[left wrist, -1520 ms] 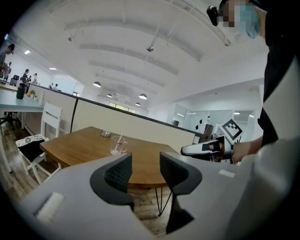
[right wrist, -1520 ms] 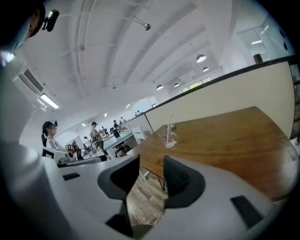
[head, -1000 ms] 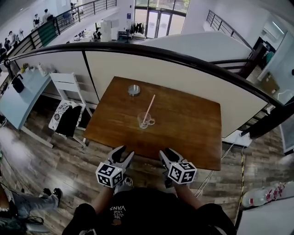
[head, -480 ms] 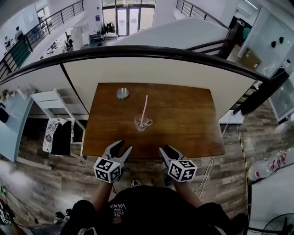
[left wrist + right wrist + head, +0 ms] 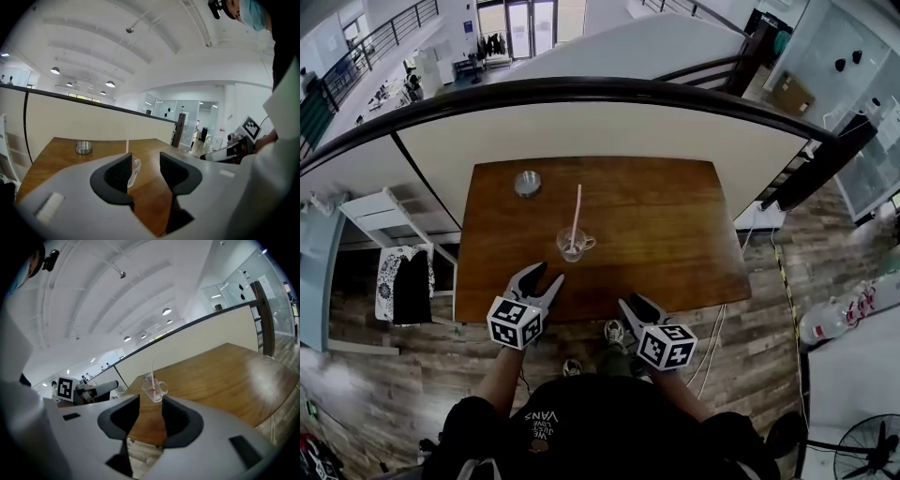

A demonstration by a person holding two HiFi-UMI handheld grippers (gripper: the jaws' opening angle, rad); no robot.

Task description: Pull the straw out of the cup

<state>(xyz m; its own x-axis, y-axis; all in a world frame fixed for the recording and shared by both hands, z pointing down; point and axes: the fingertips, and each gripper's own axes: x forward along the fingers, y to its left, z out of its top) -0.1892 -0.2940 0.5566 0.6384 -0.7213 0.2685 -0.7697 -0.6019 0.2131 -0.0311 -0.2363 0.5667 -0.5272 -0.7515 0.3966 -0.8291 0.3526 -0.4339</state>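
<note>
My left gripper [image 5: 542,275] sits over the near edge of the table [image 5: 675,216] with its jaws wide apart and nothing between them. The cup only shows past them, farther in. If I steady the cup with this one and come in fast, the light, clear cup could skid or tip, and its glassy wall may slip under the pads. The tin [image 5: 527,183] at the far left is well apart from the cup, so I doubt I'd knock it.

The cup [image 5: 573,246] stands near the middle of the table, handle to the right, with the straw [image 5: 576,211] in it. Pulling the straw sideways rather than along its length would lever it against the rim and drag the cup over. Pinching too hard could flatten it.

My right gripper [image 5: 637,302] is just off the near edge, also wide open and empty. It is lined up roughly on the cup but not yet close, and a closing miss on so thin a thing is likely.

The straw's long axis runs steeply upward. Its lower end is in the cup and its free end points up, leaning away from me toward the rail.
</note>
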